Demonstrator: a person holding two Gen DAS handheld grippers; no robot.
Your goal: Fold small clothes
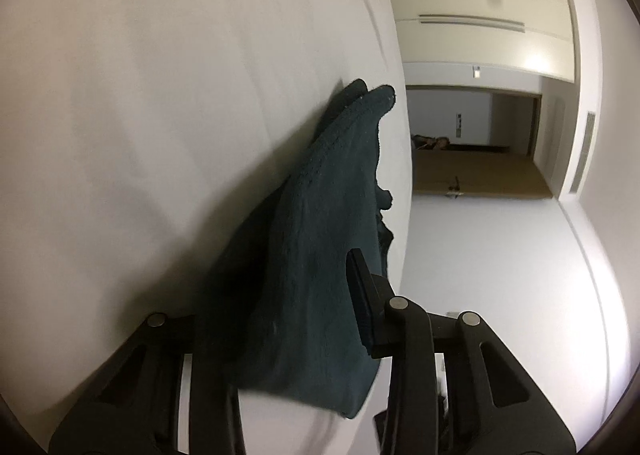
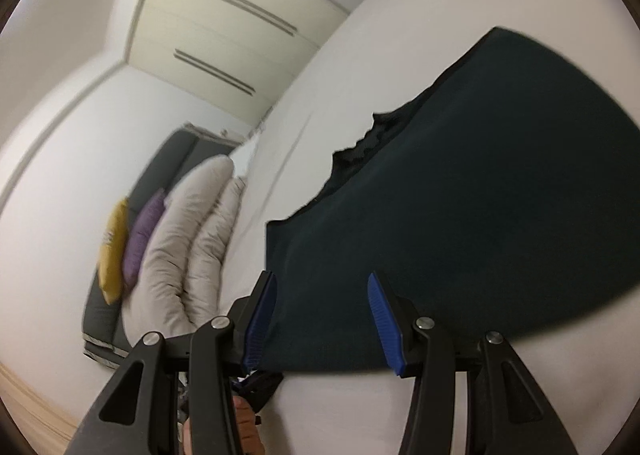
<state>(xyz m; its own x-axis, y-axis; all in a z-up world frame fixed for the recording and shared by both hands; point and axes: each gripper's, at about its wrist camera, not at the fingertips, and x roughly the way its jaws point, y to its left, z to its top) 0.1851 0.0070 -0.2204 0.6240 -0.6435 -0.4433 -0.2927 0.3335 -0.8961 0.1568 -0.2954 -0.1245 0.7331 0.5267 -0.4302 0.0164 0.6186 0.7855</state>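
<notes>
A dark teal garment [image 1: 320, 223] lies on a white bed sheet [image 1: 140, 115]. In the left wrist view my left gripper [image 1: 288, 295] has its jaws around a bunched edge of the garment; one pad [image 1: 360, 295] shows, the other is hidden behind the cloth. In the right wrist view the garment [image 2: 480, 175] lies spread flat. My right gripper [image 2: 322, 295] is open, its blue pads [image 2: 382, 319] set either side of the garment's near corner, just above it.
White bed sheet [image 2: 360, 407] under everything. Beige duvet [image 2: 188, 247], purple pillow [image 2: 140, 239] and yellow pillow [image 2: 112, 251] lie at the bed's head. A wardrobe [image 2: 224, 35] stands behind. A doorway [image 1: 480, 143] opens beyond the bed edge.
</notes>
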